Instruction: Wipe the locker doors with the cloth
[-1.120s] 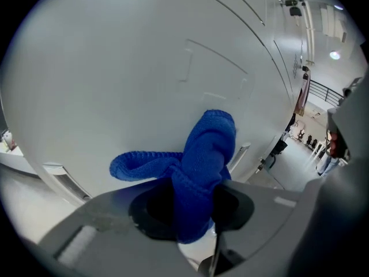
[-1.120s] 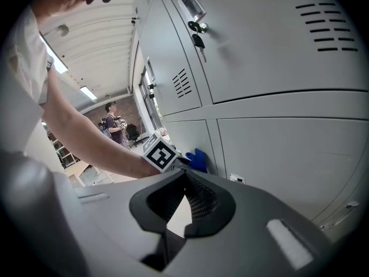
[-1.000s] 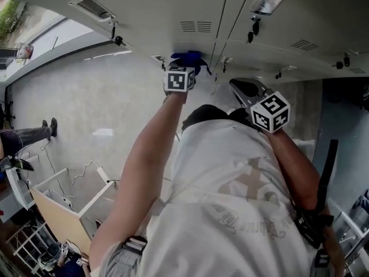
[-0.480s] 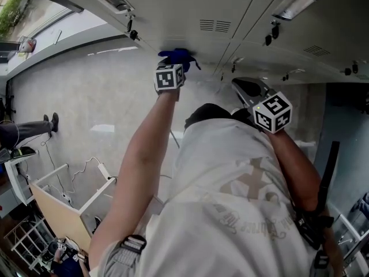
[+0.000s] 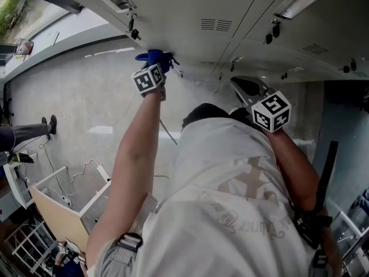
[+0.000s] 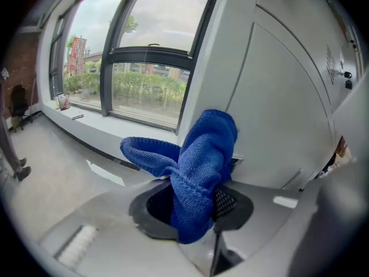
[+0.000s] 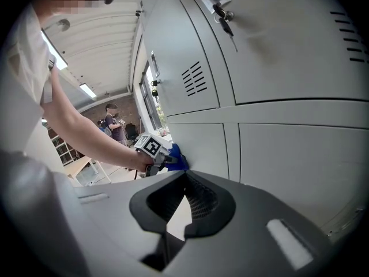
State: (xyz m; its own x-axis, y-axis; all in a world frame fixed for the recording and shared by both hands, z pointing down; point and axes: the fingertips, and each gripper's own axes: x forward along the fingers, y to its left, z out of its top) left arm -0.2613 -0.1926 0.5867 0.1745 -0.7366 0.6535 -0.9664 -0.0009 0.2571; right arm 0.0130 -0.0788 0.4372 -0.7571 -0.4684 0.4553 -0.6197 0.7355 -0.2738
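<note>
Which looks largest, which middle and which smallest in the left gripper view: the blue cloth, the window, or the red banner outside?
1. window
2. blue cloth, though nearness to the camera enlarges it
3. red banner, far outside

Pale grey floor (image 5: 86, 91) spreads wide here, glossy, with streaks of window glare across it. Along its far edge the lockers (image 5: 190, 4) stand in a row. Down at the left, a light wooden panel (image 5: 57, 213) in a white frame stands on it. A white power strip (image 5: 104, 172) lies just beside that, its cable (image 5: 78, 175) looping over the floor. At the left edge, a person's dark shoe (image 5: 53, 126) is planted.
</note>
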